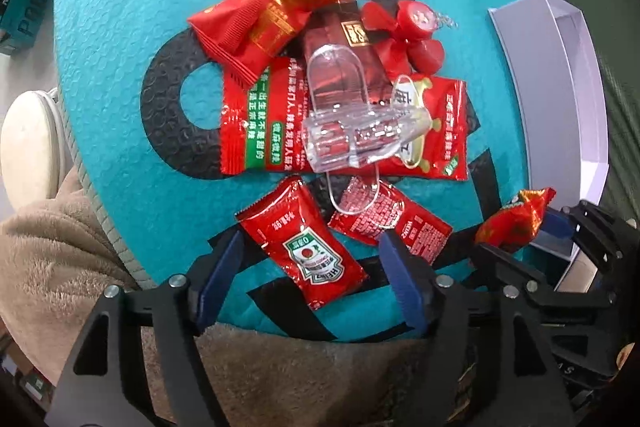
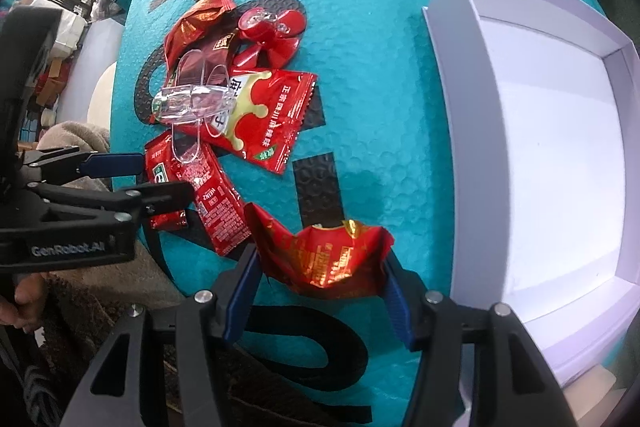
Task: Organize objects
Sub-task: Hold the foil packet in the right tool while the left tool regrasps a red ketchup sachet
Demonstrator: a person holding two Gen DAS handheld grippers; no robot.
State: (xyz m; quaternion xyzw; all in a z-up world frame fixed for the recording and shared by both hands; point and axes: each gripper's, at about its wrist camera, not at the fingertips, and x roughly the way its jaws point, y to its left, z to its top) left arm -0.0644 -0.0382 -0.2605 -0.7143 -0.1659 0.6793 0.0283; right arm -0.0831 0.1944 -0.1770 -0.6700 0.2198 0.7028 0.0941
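So everything sits on a teal bubble-textured mat (image 1: 120,107) with big black letters printed on it. Middle of it is a heap of red stuff: a large red snack packet (image 1: 272,115) flat on the mat, a red candy wrapper (image 1: 236,23) at the far left of the heap, and a red flower-shaped plastic piece (image 1: 412,27) at the far right. Nearer, two ketchup sachets (image 1: 308,251) lie side by side just below the big packet. Off to the right is an open white box (image 2: 444,79), resting on the mat's right side.
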